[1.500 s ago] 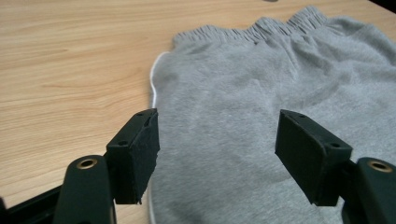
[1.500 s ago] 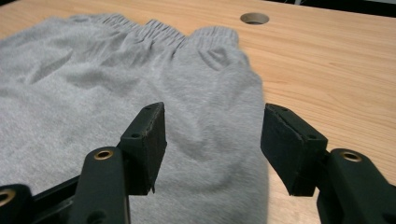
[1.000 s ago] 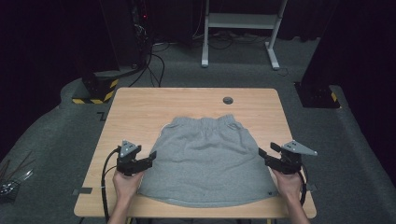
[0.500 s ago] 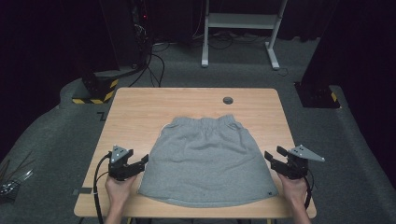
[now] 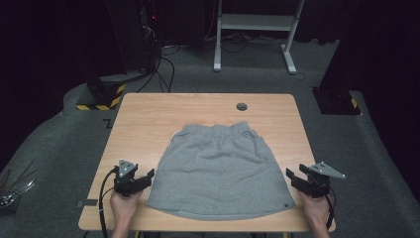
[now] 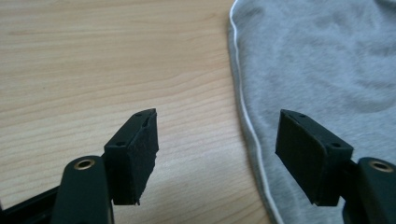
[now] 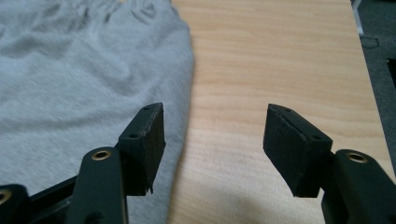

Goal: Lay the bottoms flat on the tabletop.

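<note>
A grey skirt-like garment [image 5: 220, 168] lies flat on the wooden table [image 5: 143, 124], waistband at the far side and hem toward the near edge. My left gripper [image 5: 147, 178] is open just beside the hem's left corner; in the left gripper view its jaws [image 6: 217, 140] straddle the white-piped side edge of the garment [image 6: 317, 60] without gripping it. My right gripper [image 5: 293, 178] is open by the hem's right corner. In the right gripper view its jaws [image 7: 215, 135] have just closed a little over the garment's edge [image 7: 93, 70] and bare wood, holding nothing.
A small dark round cable hole [image 5: 241, 106] sits in the table's far side. Beyond the table stand a white desk frame [image 5: 257, 22], a black stand with a yellow-black striped base [image 5: 101, 96] at far left, and another black base [image 5: 337, 101] at far right.
Both hands have drawn back toward the near edge and slightly outward, ending off the garment's lower corners. The garment lies as before.
</note>
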A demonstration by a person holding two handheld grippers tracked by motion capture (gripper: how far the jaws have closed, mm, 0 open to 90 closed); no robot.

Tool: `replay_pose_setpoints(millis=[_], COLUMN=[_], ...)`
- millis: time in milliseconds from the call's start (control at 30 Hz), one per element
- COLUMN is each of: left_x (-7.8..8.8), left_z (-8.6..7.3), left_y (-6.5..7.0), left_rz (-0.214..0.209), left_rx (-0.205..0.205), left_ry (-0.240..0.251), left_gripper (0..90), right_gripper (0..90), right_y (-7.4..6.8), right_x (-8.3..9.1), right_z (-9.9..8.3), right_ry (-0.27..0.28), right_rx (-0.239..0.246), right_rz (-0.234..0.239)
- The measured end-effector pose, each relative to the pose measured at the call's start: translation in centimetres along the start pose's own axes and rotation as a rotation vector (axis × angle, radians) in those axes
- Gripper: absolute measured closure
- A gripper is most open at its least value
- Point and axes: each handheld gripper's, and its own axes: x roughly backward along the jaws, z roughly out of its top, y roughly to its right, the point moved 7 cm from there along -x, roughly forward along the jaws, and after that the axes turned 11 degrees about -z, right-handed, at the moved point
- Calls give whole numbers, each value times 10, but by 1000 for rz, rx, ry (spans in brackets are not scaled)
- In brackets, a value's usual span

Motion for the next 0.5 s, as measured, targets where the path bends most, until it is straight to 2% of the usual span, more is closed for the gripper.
replay_pose_setpoints(millis=[367, 500], left_x=[-7, -10], left_z=[-11, -13], left_y=[-12, -14], left_rz=[58, 74], left_rx=[17, 10], left_ry=[-57, -73], left_gripper=[298, 294], right_gripper=[399, 396], right_y=[2, 3], right_x=[-18, -20], right_z=[-19, -20], right_ry=[-117, -129], right_rx=[41, 58], right_rz=[-75, -99])
